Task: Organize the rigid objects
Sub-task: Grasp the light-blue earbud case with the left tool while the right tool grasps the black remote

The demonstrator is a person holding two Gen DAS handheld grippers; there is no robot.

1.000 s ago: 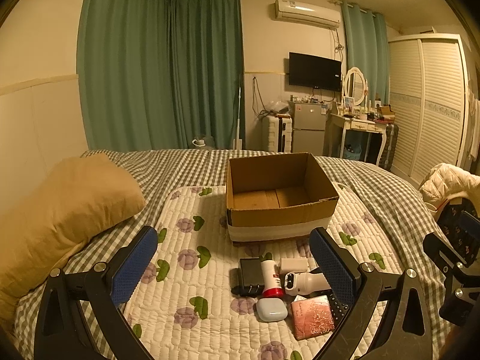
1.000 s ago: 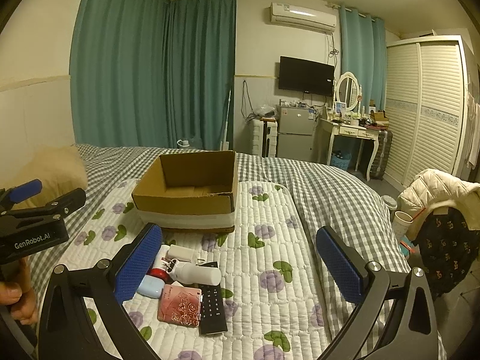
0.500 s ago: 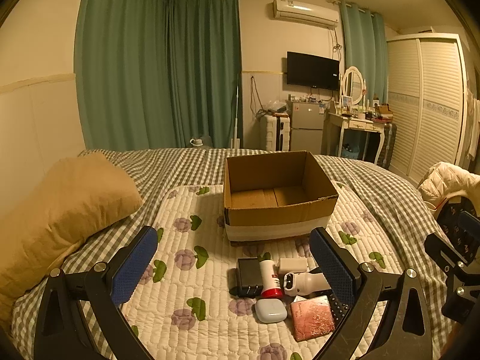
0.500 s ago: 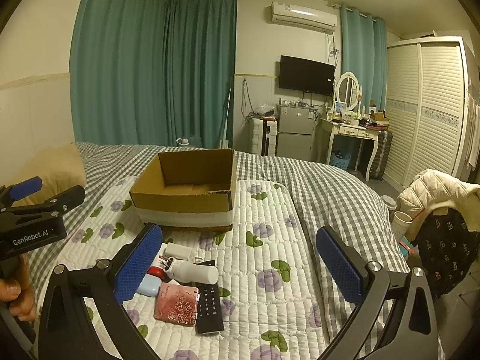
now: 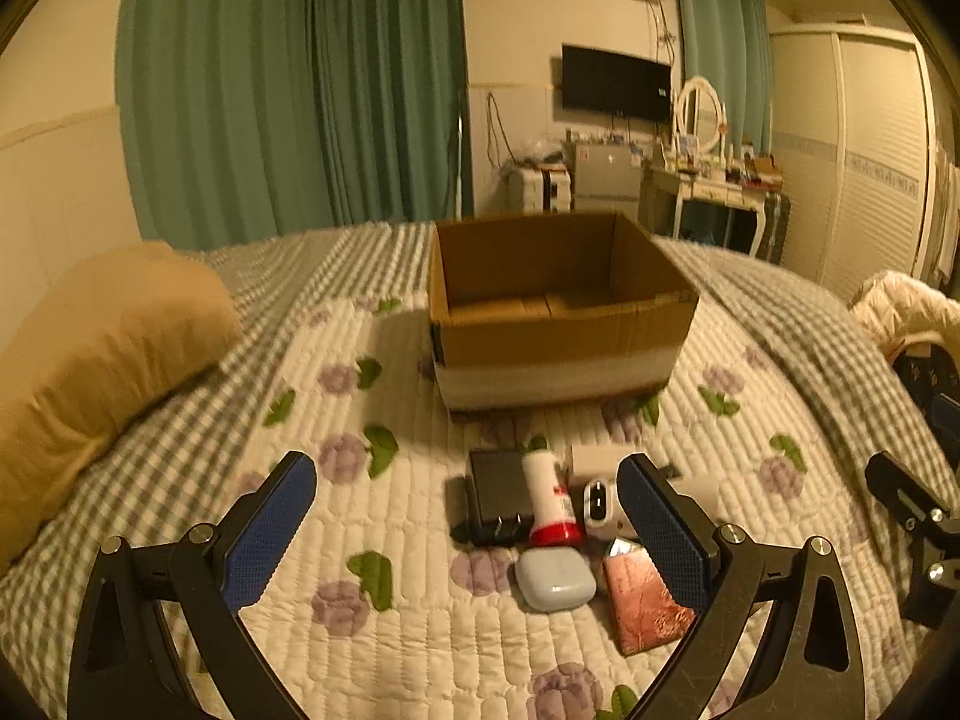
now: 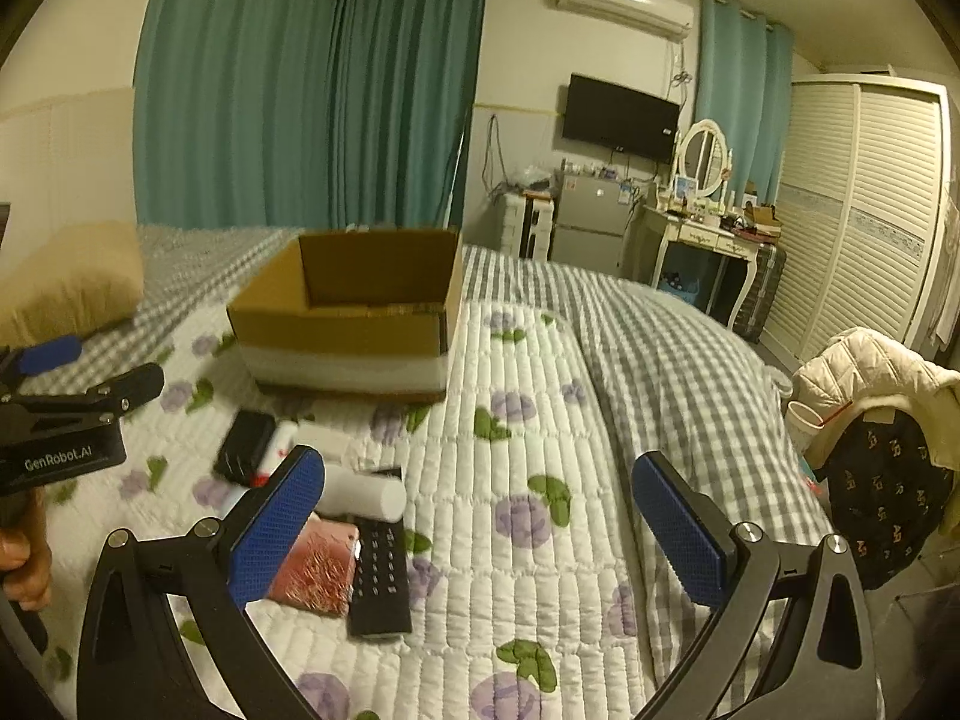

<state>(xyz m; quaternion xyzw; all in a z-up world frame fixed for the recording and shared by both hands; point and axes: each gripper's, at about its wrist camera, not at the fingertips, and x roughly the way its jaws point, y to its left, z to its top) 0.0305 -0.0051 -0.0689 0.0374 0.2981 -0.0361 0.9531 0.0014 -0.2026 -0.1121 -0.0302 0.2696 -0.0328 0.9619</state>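
An open, empty cardboard box (image 5: 558,324) stands on the floral quilt, also in the right wrist view (image 6: 354,312). In front of it lies a cluster: a black power brick (image 5: 495,495), a white bottle with a red cap (image 5: 549,504), a pale blue earbud case (image 5: 555,585), a pink case (image 5: 642,600), a white cylinder (image 6: 363,495) and a black remote (image 6: 381,576). My left gripper (image 5: 468,531) is open and empty, just above and before the cluster. My right gripper (image 6: 477,531) is open and empty, to the right of the cluster.
A tan pillow (image 5: 102,348) lies at the left on the checked bedspread (image 6: 660,348). A chair with a jacket (image 6: 870,396) stands off the bed's right side. Curtains, a dresser and a wardrobe stand far behind.
Both grippers have moved forward and down toward the cluster, so the box and objects look nearer. Both stay open and nothing on the bed has moved.
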